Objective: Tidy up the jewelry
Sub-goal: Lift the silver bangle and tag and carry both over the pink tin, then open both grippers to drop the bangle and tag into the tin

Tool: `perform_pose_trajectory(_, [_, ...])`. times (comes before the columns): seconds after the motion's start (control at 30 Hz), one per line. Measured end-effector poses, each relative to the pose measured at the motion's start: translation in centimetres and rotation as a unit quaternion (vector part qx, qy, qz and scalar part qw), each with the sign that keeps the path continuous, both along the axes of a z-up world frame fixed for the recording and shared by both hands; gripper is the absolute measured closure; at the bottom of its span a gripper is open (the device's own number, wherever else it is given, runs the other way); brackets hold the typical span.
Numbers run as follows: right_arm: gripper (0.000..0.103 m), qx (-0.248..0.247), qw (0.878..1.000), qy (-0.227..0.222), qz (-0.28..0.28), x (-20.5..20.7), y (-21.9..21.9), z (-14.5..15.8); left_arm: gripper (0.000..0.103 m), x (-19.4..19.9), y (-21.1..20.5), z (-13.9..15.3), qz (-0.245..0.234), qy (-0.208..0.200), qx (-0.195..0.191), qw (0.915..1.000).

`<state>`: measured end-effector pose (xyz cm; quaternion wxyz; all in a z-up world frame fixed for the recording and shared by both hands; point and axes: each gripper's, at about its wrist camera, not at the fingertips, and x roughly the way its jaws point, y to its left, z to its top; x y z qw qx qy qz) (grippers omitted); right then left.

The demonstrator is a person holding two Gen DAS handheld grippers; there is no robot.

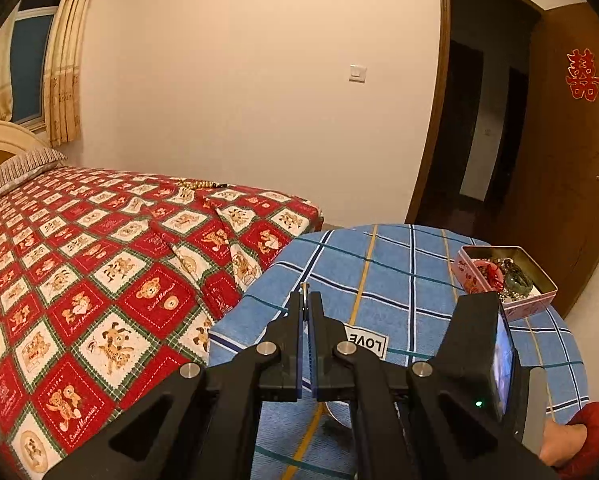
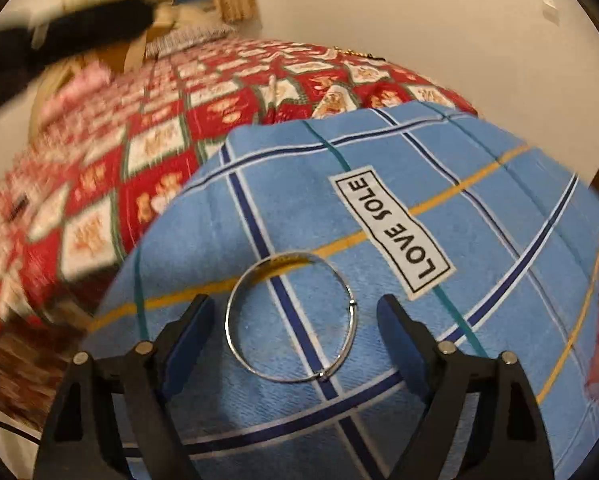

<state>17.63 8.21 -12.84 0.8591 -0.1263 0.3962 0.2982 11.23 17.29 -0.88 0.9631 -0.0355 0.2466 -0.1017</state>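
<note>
Jaws first: the left gripper (image 1: 308, 300) has its two fingers pressed together, with a thin sliver of metal showing at their tips, too small to identify; the right gripper (image 2: 295, 308) stands wide apart, a silver bangle (image 2: 291, 317) lying flat on the cloth between its fingers, touched by neither pad.

Largest in both views is the bed (image 1: 99, 248), covered in a red and white bear-print quilt. Only the left wrist view shows the striped pillow (image 1: 23, 168), the curtain (image 1: 65, 80), the wall switch (image 1: 357, 73), the open brown door (image 1: 559, 152) with its red paper ornament (image 1: 584, 75), and a string of beads (image 1: 197, 185) on the far side of the quilt.

Next is the blue plaid cloth (image 2: 479, 208) with its "LOVE SOLE" label (image 2: 391, 228), readable in full only from the right wrist. The left wrist view alone shows clearly the pink tin (image 1: 539, 302) at the cloth's far right, open and holding jewelry; in the right wrist view it is a pink blur at the edge. The bangle appears only in the right wrist view.
</note>
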Motion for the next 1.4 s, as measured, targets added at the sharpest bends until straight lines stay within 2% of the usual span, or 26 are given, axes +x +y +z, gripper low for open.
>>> perform_pose_trajectory(0.03, [0.035,0.004,1.000,-0.001,0.002,-0.1,-0.3,0.0,0.102,0.0,0.0,0.1,-0.001,-0.001,-0.002,1.0000])
perform_pose_trajectory(0.2, [0.035,0.018,0.999,0.007,-0.036,0.4,-3.4,0.2,0.102,0.1,-1.1,0.4,-0.013,-0.006,-0.004,0.9999])
perform_pose_trajectory(0.3, [0.035,0.088,0.994,0.007,-0.071,-0.2,-7.1,1.2,0.102,0.2,-2.4,0.6,-0.026,-0.008,-0.003,0.9996])
perform_pose_trajectory(0.47, [0.035,0.138,0.978,-0.069,-0.142,-2.7,-13.7,4.9,0.102,0.8,-6.0,1.4,-0.068,-0.016,0.003,0.9976])
perform_pose_trajectory(0.57, [0.035,0.135,0.965,-0.114,-0.192,-3.3,-16.9,6.8,0.102,1.3,-9.3,2.1,-0.104,-0.023,0.010,0.9943])
perform_pose_trajectory(0.7, [0.035,0.122,0.941,-0.153,-0.276,-3.2,-22.7,8.2,0.102,2.6,-14.4,2.7,-0.158,-0.030,0.008,0.9869])
perform_pose_trajectory(0.83, [0.035,0.120,0.919,-0.157,-0.342,-2.6,-28.2,8.2,0.102,3.9,-19.3,2.6,-0.206,-0.034,-0.002,0.9779])
perform_pose_trajectory(0.97, [0.035,0.087,0.907,-0.156,-0.381,-1.4,-31.1,7.1,0.102,5.8,-24.4,1.5,-0.244,-0.024,-0.011,0.9693])
perform_pose_trajectory(1.17, [0.035,0.088,0.898,-0.138,-0.408,0.4,-33.5,5.5,0.102,8.4,-28.9,-0.8,-0.264,0.014,-0.006,0.9644])
perform_pose_trajectory(1.3, [0.035,0.104,0.898,-0.117,-0.412,1.3,-34.2,4.8,0.102,9.2,-30.4,-2.2,-0.266,0.032,0.009,0.9635])
perform_pose_trajectory(1.4, [0.035,0.112,0.896,-0.117,-0.413,1.0,-35.1,4.8,0.102,9.6,-30.7,-3.1,-0.263,0.045,0.013,0.9637])
